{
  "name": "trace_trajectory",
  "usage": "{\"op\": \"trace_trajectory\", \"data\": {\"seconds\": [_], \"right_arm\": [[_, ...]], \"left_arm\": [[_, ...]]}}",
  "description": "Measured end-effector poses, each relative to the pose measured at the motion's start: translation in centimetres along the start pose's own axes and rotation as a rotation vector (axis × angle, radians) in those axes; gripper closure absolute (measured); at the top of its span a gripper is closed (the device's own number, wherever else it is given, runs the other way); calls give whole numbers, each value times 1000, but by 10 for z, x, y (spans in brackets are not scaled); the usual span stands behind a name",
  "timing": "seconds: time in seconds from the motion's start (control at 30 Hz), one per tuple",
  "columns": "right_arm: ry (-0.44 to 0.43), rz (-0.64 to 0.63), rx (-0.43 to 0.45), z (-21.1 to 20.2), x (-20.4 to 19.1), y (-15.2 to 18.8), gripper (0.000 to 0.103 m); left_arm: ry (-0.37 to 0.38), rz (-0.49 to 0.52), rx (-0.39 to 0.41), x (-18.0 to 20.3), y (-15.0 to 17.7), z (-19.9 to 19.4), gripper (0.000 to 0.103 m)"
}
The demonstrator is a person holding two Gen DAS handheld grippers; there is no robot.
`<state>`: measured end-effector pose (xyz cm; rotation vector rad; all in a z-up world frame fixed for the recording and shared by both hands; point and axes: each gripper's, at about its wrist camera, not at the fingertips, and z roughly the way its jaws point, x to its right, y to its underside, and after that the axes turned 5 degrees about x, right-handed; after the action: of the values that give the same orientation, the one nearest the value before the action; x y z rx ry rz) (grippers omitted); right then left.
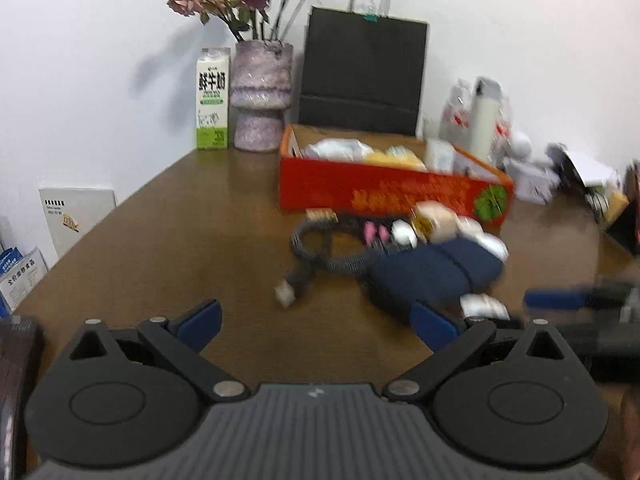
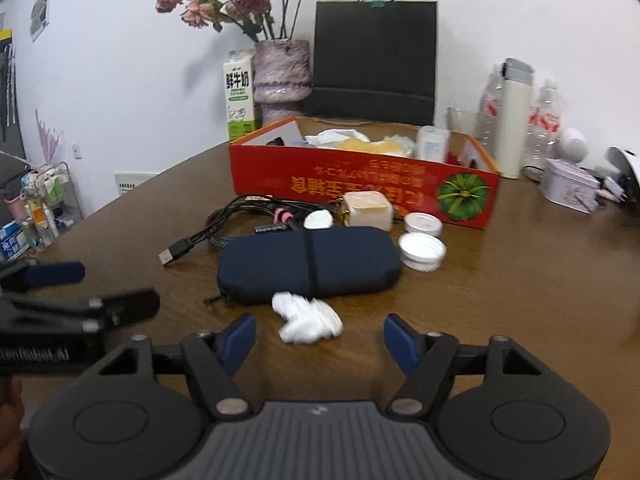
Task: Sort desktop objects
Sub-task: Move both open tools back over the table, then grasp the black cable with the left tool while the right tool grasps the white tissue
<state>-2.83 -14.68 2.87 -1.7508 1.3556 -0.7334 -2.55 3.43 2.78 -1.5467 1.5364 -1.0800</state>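
A red cardboard box point(image 2: 360, 184) point(image 1: 380, 194) holding several items stands on the brown table point(image 2: 520, 288). In front of it lie a navy zip pouch point(image 2: 308, 264) point(image 1: 436, 272), a coiled black USB cable point(image 2: 224, 228) point(image 1: 320, 248), a beige cube point(image 2: 368, 210), two round tins point(image 2: 422, 250) and a crumpled white tissue point(image 2: 306, 320). My right gripper point(image 2: 320, 340) is open, just short of the tissue. My left gripper point(image 1: 316, 320) is open and empty over bare table, left of the pouch.
A milk carton point(image 2: 239, 96), a vase of dried roses point(image 2: 282, 76) and a black paper bag point(image 2: 374, 60) stand at the wall. Bottles and a white flask point(image 2: 514, 116) and a tin box point(image 2: 568, 186) are at the right. A shelf trolley point(image 2: 44, 200) stands left of the table.
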Motion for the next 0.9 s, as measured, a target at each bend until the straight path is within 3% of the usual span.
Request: {"op": "trace_trajectory", "data": {"seconds": [0.07,0.1,0.2,0.3,0.37,0.4,0.47,0.67,0.9], "right_arm": [[2,1,-40,13,-1,-2,69],[-1,4,-52,17,0,-3,74],[-1,9,-52,17,3,0,81],[12,20,-46,13,8,4,82],[32,14,-30,7,12,10,82],[41,11,-23,4,13,13,82],[43,8,-8,0,17,17,82],[64,23,-5,-1,20,17,85],[70,42,72,-30,19,9,86]], "left_arm": [[3,-42,0,-6,-16,24,6],[20,-44,-13,-5,-26,38,8],[69,12,-23,3,-49,81,22],[44,38,-103,9,-55,118,33],[36,15,-151,9,-53,131,60],[19,21,-141,10,-51,132,69],[-1,31,-141,8,-50,129,97],[25,-68,-75,-2,-59,83,99],[145,-201,48,-15,-76,-4,100]]}}
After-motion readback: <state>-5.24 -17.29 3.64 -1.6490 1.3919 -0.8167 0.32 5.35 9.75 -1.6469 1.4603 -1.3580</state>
